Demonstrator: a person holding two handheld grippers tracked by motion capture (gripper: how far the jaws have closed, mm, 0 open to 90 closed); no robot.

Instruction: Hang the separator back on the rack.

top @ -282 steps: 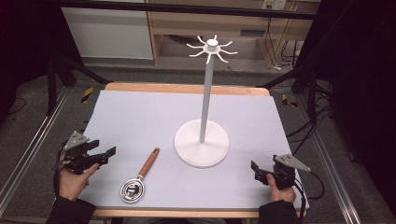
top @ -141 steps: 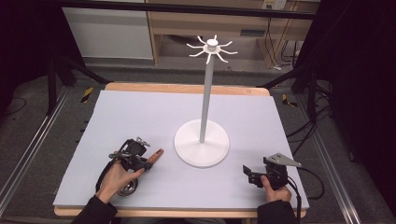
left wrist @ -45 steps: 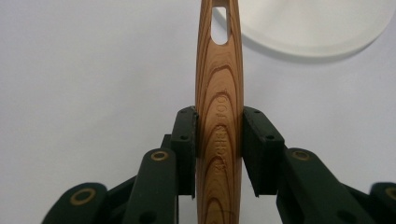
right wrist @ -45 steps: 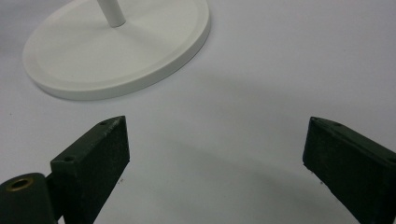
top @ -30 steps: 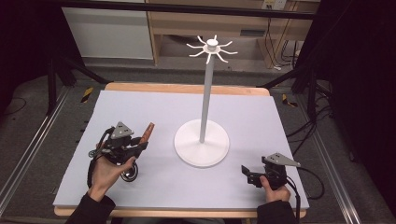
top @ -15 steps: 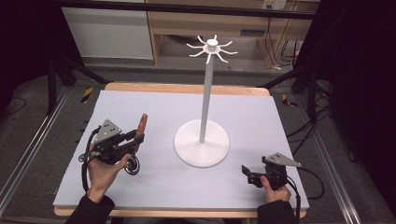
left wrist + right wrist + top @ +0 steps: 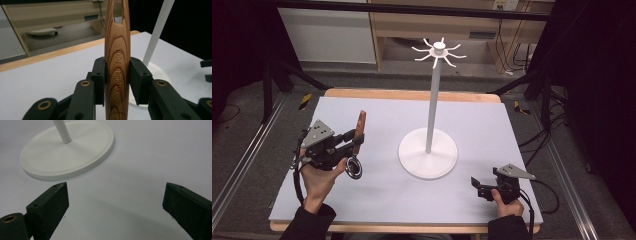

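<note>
My left gripper (image 7: 357, 141) is shut on the wooden handle (image 7: 360, 125) of a kitchen tool and holds it above the left part of the table. The handle stands nearly upright, and the round metal head (image 7: 354, 167) hangs below the hand. In the left gripper view both pads clamp the handle (image 7: 117, 50), which has a slot near its top end. A white stand (image 7: 428, 152) with a tall pole and hooks (image 7: 438, 50) at its top rises at the table's middle. My right gripper (image 7: 476, 187) rests open near the front right edge, with nothing between its jaws (image 7: 115, 207).
The stand's round base (image 7: 67, 152) lies just ahead of the right gripper, and its pole (image 7: 157, 32) is to the right of the held handle. A pale mat (image 7: 492, 120) covers the table. Wooden shelving (image 7: 412, 25) and metal rails (image 7: 242, 155) stand beyond the table edges.
The left gripper picked the tool up off the table. Over the last second it rose and drifted left, and the handle swung from slanted to nearly upright. The right gripper stayed put.
</note>
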